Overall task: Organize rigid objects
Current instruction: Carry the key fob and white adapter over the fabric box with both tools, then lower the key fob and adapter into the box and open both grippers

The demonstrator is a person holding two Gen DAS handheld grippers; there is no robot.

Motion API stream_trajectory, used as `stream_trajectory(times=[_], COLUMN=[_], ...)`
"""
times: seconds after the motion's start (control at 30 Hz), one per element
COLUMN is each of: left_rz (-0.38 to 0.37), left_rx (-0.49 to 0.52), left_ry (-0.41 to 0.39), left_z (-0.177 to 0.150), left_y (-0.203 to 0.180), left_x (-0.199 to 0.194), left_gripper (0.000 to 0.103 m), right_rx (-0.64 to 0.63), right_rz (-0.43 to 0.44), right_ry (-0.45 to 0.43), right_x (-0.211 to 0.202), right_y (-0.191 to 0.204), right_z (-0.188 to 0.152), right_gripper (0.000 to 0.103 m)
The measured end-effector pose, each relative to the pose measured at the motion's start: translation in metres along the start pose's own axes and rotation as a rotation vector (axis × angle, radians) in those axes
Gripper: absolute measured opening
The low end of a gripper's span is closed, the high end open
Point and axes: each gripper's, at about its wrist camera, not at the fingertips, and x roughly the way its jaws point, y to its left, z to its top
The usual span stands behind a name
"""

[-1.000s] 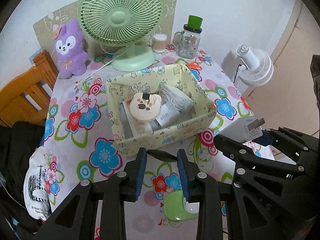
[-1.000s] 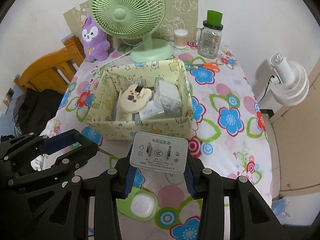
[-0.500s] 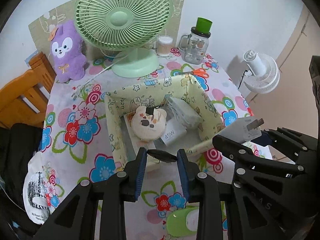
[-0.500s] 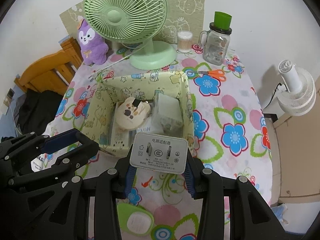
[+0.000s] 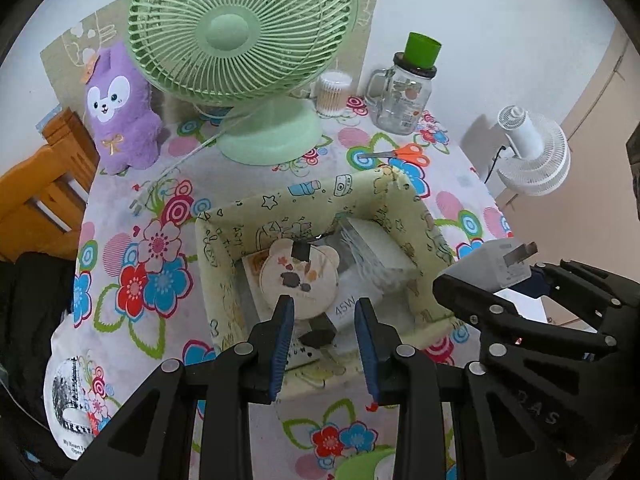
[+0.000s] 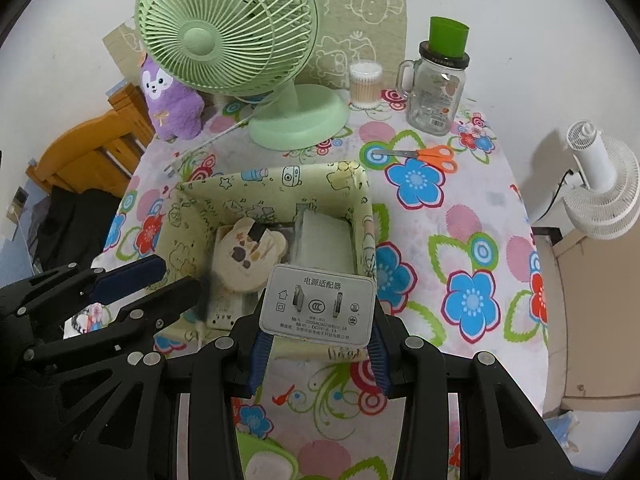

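A pale yellow patterned box [image 5: 224, 276] [image 6: 272, 180] stands mid-table. It holds a bear-shaped disc [image 5: 298, 276] [image 6: 248, 256], a white pack [image 5: 376, 248] [image 6: 322, 240] and a 45W block [image 5: 346, 306]. My right gripper [image 6: 316, 314] is shut on a white power adapter [image 6: 318, 304] [image 5: 494, 260], held over the box's near right corner. My left gripper [image 5: 322, 320] hangs over the box's near wall. A small black object [image 5: 318, 332] is between its blue pads; whether they grip it is unclear.
A green desk fan [image 5: 240, 32], purple plush [image 5: 120, 108], cotton swab jar [image 5: 334, 94], glass jar with green lid [image 5: 404, 96] and orange scissors [image 6: 424, 155] stand behind the box. A green-and-white item [image 6: 260, 462] lies near the front edge. A white floor fan [image 6: 600, 188] stands right.
Both grippers moved forward over the table toward the box. The left gripper is now above the box's near wall, the adapter above its near right corner.
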Motion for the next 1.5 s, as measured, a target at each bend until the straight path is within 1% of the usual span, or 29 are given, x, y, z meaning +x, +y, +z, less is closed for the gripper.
stream_trajectory(times=[0.37,0.53,0.57,0.6,0.63,0.67,0.7,0.77,0.8,0.9,1.03,1.17,1.33,1.5], left_rz=[0.008,0.022,0.022,0.02,0.019,0.02,0.018,0.013,0.011,0.026,0.036,0.045,0.046,0.043], left_rx=[-0.021,-0.005,-0.005,-0.004,-0.003,-0.004,-0.002,0.011,0.019,0.023,0.001,0.005,0.013,-0.003], left_ry=[0.046,0.057,0.057,0.057,0.055,0.052,0.051,0.051,0.047,0.061,0.082,0.078,0.084,0.093], left_z=[0.001,-0.005,-0.005,-0.007,-0.008,-0.01,-0.012,-0.014,-0.015,-0.016,-0.016,-0.017,-0.02,-0.024], left_y=[0.003,0.006,0.006,0.007,0.007,0.008,0.008,0.007,0.006,0.007,0.01,0.007,0.004,0.004], left_x=[0.027,0.035,0.035,0.035,0.034,0.033,0.031,0.029,0.028,0.03,0.034,0.032,0.031,0.029], left_gripper=[0.033,0.042,0.047,0.055,0.061,0.072,0.08,0.087,0.089,0.09,0.092,0.095,0.095,0.095], right_rx=[-0.012,-0.031,-0.035,-0.037,-0.038,-0.038,-0.038,-0.043,-0.047,-0.054,-0.057,-0.07,-0.061,-0.048], right_rz=[0.019,0.037,0.04,0.043,0.045,0.048,0.051,0.057,0.058,0.062,0.069,0.057,0.053,0.036], right_ry=[0.03,0.047,0.051,0.052,0.055,0.058,0.06,0.065,0.065,0.075,0.09,0.107,0.129,0.142], right_x=[0.023,0.034,0.036,0.037,0.039,0.04,0.041,0.043,0.044,0.047,0.05,0.053,0.055,0.054], right_y=[-0.009,-0.005,-0.005,-0.005,-0.004,-0.004,-0.004,-0.003,-0.002,0.001,0.002,0.005,0.004,0.004], right_z=[0.015,0.018,0.018,0.019,0.019,0.018,0.018,0.018,0.017,0.015,0.012,0.008,0.004,-0.001], right_gripper=[0.045,0.045,0.045,0.045,0.045,0.045,0.045,0.045,0.045,0.045,0.045,0.045,0.045,0.046])
